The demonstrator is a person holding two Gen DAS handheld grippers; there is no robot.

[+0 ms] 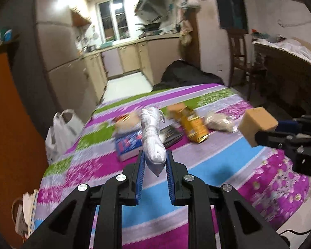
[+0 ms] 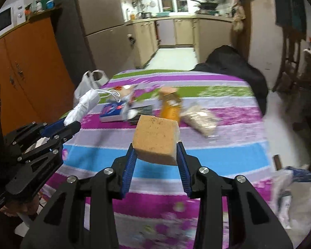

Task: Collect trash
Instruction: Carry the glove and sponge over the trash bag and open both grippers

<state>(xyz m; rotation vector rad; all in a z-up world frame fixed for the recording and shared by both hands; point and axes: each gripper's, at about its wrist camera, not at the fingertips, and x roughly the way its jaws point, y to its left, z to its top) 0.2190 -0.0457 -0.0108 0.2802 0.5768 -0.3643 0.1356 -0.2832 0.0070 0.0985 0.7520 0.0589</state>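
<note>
Table (image 1: pixel 217 155) covered by a striped cloth in magenta, lilac, blue and green bands with flower print; motion blur over most of it. Behind it, a narrow kitchen: beige base cabinets (image 1: pixel 132 58), window (image 1: pixel 114 18) at the far end, tall grey fridge (image 2: pixel 101 16), orange cupboard (image 2: pixel 31 62) on the left with a microwave (image 2: pixel 2 22) on top. Black heap (image 1: pixel 186 72), perhaps a bag or cloth, at the table's far edge. White plastic bag (image 1: pixel 60 132) hangs off the table's left side. On the cloth, mid-table in a row: blue box (image 1: pixel 128 143) lying flat, dark flat item (image 1: pixel 170 134) just beside it, yellow-orange carton (image 1: pixel 192 124) tipped on its side, clear packet with pale grainy contents (image 1: pixel 217 122) to its right. Left gripper (image 1: pixel 154 161) is clamped on a crumpled white wrapper (image 1: pixel 153 137), held off the table, blue pads pressing both sides of its lower end. Right gripper (image 2: pixel 156 153) is part-closed on a tan sponge-like block (image 2: pixel 156 139), pads touching its two sides, block clear of the cloth. Left view only: wooden chair (image 1: pixel 238 56) and a cluttered counter (image 1: pixel 290 56) at right, a bag of stuff (image 1: pixel 27 213) low at left. Right view only: white string loops (image 2: pixel 112 94) on the wrapper's far end, crumpled white-blue bag (image 2: pixel 288 191) low at right, part of a hand (image 2: pixel 12 207) under the left gripper.
</note>
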